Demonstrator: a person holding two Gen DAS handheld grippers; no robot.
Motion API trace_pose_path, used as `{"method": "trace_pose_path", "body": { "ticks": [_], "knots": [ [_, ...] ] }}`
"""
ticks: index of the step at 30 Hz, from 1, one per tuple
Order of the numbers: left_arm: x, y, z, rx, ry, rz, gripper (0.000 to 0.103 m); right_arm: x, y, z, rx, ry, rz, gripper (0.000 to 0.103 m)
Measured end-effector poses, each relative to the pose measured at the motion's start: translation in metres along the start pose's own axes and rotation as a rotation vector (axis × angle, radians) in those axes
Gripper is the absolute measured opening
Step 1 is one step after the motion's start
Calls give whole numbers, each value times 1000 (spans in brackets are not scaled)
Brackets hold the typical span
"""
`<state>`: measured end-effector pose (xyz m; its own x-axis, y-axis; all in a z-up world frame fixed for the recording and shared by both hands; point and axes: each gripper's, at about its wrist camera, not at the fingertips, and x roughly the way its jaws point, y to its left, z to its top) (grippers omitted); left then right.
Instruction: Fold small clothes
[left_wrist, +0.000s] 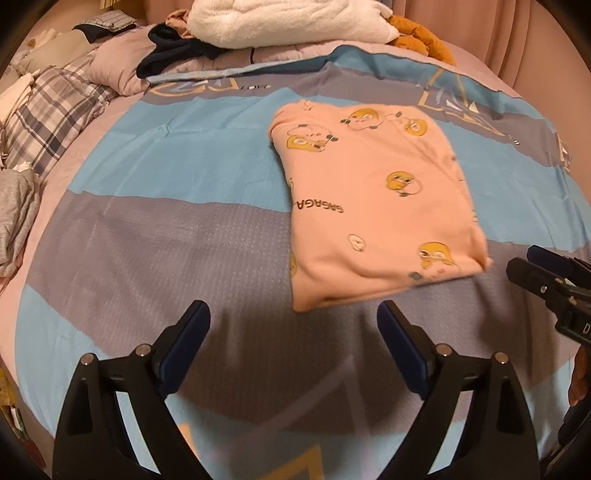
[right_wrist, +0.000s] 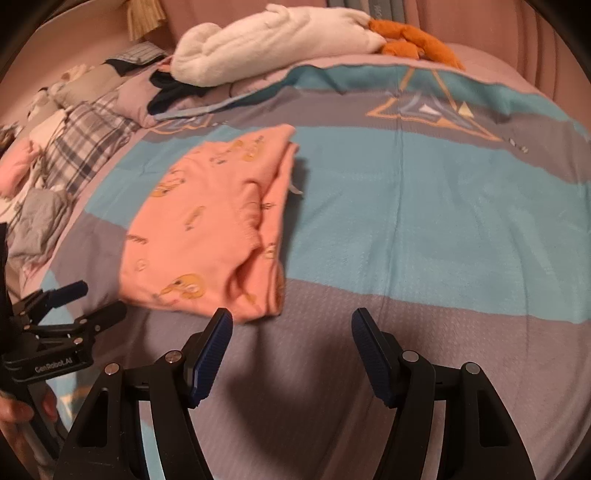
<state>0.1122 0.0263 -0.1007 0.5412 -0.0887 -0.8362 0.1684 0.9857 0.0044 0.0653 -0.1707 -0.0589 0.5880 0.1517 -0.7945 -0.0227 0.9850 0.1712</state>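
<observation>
1. The left wrist view shows the folded pink garment (left_wrist: 373, 206) from above as a neat rectangle, with its yellow cartoon prints and the word GAGAGA readable; the right wrist view shows the same garment (right_wrist: 218, 225) from the side, with the stacked layers and a small white tag at its right edge
2. Left tongs (left_wrist: 293, 317) stand open with nothing between the blue pads, over the bedspread just near of the garment's near edge; in the right wrist view they appear at the left edge (right_wrist: 92, 302), held by a hand (right_wrist: 22, 406)
3. Right tongs (right_wrist: 291, 325) are also open and empty, their left pad just near of the garment's near right corner; the left wrist view catches them at its right edge (left_wrist: 535, 266)
4. The garment lies flat on a bed, on a bedspread (left_wrist: 184, 184) banded in blue and grey with triangle motifs
5. At the far side lie one white fluffy blanket (left_wrist: 280, 22), one orange plush toy (left_wrist: 421, 37) and one dark garment (left_wrist: 166, 48); at the left, plaid bedding (left_wrist: 48, 110) and a grey cloth (left_wrist: 14, 221)
6. Pink curtains (right_wrist: 480, 22) hang behind the bed
7. Count: one folded garment, two tongs
</observation>
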Motion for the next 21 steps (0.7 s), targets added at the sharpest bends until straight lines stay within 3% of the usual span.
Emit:
{"method": "trace_pose_path", "body": {
  "ticks": [3, 8, 13, 21],
  "knots": [
    [-17, -3, -3, -8, -22, -2, 100, -14, 8, -4, -30, -21, -4, 67],
    [-48, -8, -8, -24, -59, -23, 103, -36, 18, -9, -57, -58, 4, 79],
    [-74, -13, -10, -22, -94, 15, 103, -60, 30, -13, -84, -109, -3, 98],
    [-104, -13, -17, -29, -127, 44, 103, -88, 47, -12, -103, -166, -43, 100]
  ]
}}
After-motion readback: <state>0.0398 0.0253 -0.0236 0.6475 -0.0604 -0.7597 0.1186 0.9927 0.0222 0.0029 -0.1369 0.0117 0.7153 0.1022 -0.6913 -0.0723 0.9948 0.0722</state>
